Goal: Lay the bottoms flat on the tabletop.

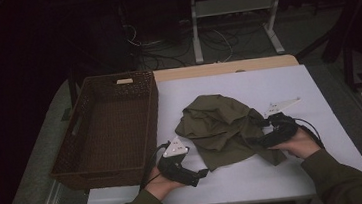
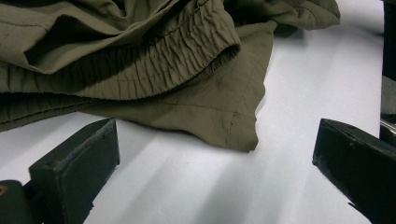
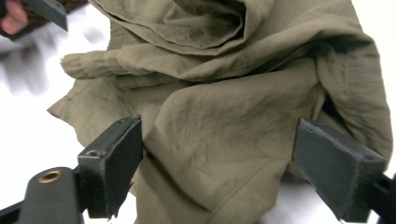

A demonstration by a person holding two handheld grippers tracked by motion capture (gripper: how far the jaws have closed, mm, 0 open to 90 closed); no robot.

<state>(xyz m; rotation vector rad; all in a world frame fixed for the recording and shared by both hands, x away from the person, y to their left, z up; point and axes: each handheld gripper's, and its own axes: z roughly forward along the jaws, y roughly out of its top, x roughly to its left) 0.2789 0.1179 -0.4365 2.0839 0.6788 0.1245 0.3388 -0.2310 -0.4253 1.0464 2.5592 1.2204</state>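
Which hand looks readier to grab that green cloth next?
Right, probably. The right gripper stands open with the olive garment bunched between its jaws, while the left gripper is open over bare table, short of the cloth's corner.

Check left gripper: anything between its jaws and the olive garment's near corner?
Nothing visible. The left gripper has its jaws open over bare white table, and the olive garment lies just ahead, its corner apart from both jaws.

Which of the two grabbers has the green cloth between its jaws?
The right gripper: the olive garment lies between its open jaws. The left gripper has only white table between them.
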